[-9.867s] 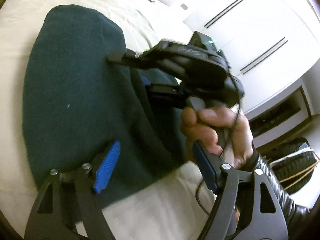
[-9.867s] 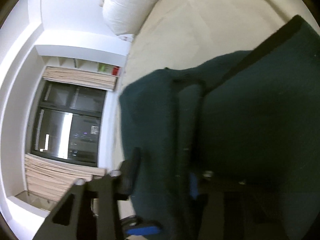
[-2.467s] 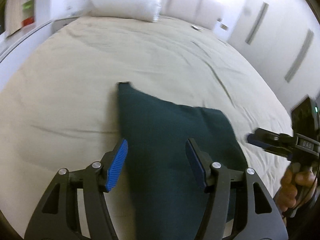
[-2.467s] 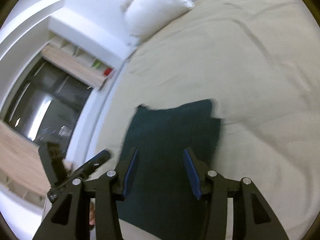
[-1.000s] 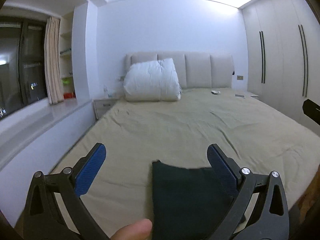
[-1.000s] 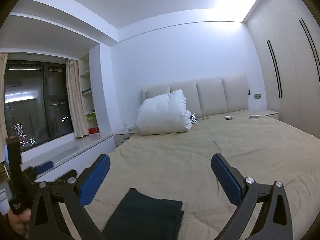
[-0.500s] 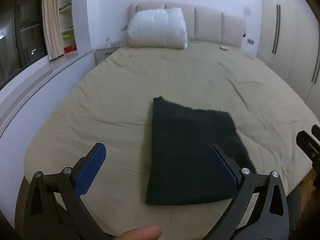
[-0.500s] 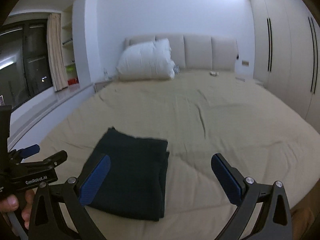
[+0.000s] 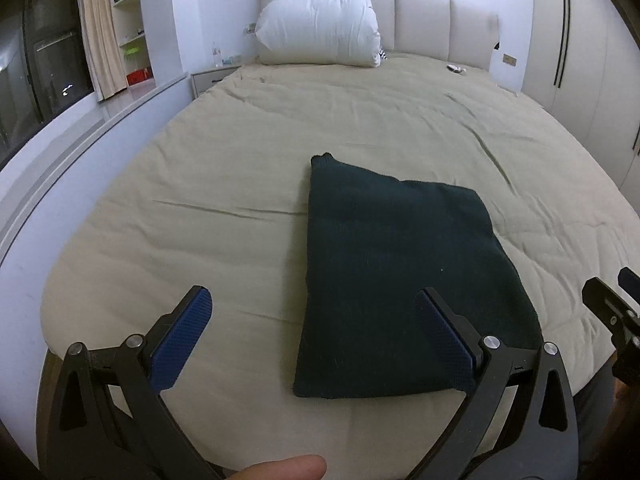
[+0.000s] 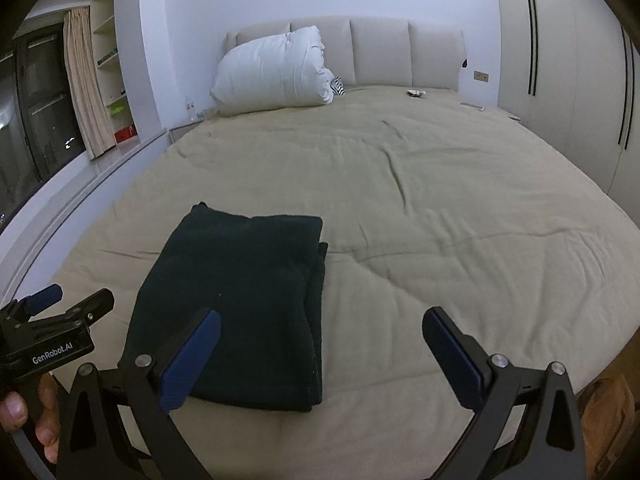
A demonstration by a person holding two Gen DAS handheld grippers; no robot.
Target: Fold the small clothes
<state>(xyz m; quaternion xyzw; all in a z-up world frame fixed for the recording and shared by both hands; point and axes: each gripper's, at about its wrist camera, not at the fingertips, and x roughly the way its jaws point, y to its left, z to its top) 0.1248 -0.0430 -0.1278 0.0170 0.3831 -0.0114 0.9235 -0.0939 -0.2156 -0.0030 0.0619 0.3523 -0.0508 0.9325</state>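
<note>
A dark green garment (image 9: 400, 276) lies folded into a flat rectangle near the foot of the beige bed (image 9: 224, 184). It also shows in the right wrist view (image 10: 244, 292). My left gripper (image 9: 316, 336) is open and empty, held above the bed's near edge, just short of the garment. My right gripper (image 10: 320, 356) is open and empty, above the bed to the right of the garment. Each gripper shows at the edge of the other's view, the right one (image 9: 616, 312) and the left one (image 10: 52, 328).
A white pillow (image 9: 320, 32) leans on the padded headboard (image 9: 440, 24) at the far end. Small items (image 10: 416, 93) lie near the headboard. A window ledge (image 9: 60, 136) and shelves run along the left; wardrobes (image 10: 580, 72) line the right wall.
Both grippers have let go of the garment and drawn back from it; it now lies folded on the bed. In the last half second both views tilted down slightly toward the bed.
</note>
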